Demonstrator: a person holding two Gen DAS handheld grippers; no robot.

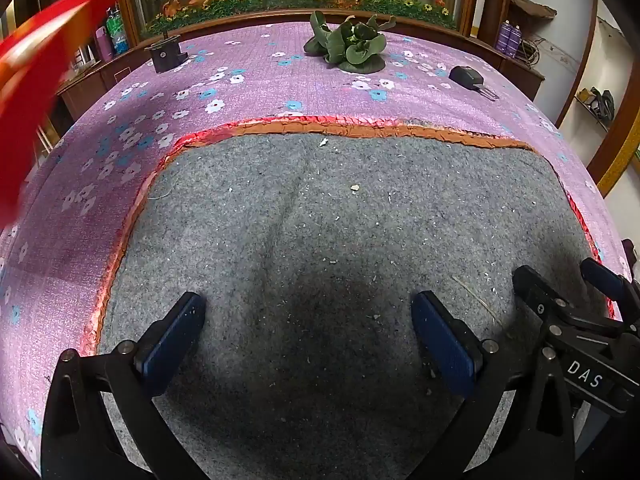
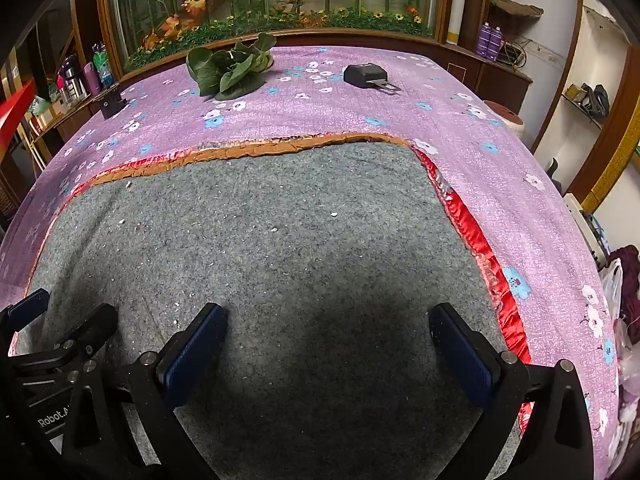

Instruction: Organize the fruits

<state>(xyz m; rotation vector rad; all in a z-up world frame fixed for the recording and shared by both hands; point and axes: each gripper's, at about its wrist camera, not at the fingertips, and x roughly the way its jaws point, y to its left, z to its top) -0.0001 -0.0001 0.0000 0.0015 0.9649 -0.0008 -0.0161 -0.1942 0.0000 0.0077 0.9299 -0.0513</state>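
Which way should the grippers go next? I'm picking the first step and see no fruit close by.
Probably forward: both the left gripper and right gripper are open and empty over the bare grey mat, and only the leafy greens lie at the far end.

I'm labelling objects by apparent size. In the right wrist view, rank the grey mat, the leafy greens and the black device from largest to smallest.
1. Grey mat, by far the largest.
2. Leafy greens.
3. Black device.
The greens and device lie about equally far back, so that order seems fair.
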